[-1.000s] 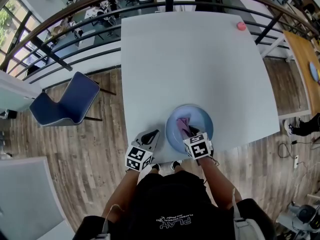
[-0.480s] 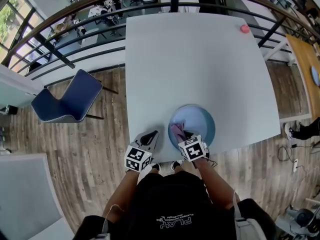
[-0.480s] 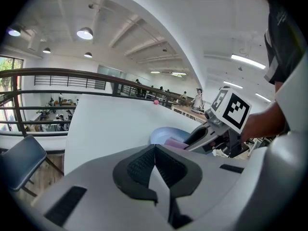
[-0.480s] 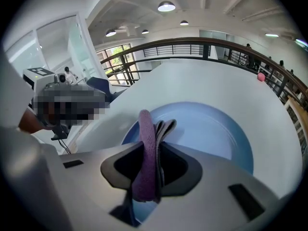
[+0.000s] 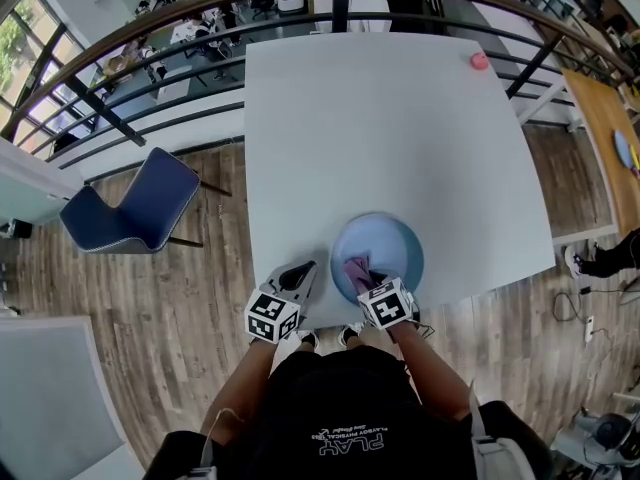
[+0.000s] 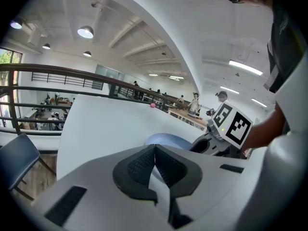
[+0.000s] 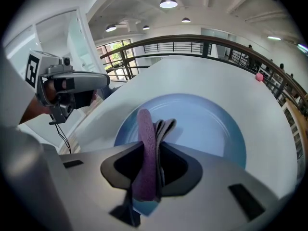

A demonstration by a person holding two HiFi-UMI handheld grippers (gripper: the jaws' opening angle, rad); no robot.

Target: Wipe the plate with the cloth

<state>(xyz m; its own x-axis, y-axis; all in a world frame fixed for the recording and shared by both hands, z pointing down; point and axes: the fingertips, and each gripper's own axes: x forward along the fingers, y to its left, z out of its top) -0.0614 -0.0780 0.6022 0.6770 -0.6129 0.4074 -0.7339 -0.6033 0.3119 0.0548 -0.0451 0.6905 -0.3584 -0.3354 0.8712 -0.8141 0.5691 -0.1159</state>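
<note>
A light blue plate (image 5: 395, 246) (image 7: 211, 129) sits near the front edge of the white table (image 5: 380, 118). My right gripper (image 5: 372, 278) (image 7: 154, 150) is shut on a folded purple and grey cloth (image 5: 357, 268) (image 7: 147, 148), and the cloth hangs over the plate's near left part. My left gripper (image 5: 297, 276) (image 6: 154, 158) rests at the table's front edge, left of the plate, jaws shut with nothing between them. In the left gripper view the plate (image 6: 166, 141) shows just past the jaws.
A small pink ball (image 5: 479, 61) (image 7: 259, 76) lies at the table's far right corner. A dark railing (image 5: 200, 8) runs behind the table. A blue chair (image 5: 135, 203) stands on the wooden floor to the left.
My right gripper has drawn the cloth from the plate's middle back toward its near left part. The left gripper has stayed where it was.
</note>
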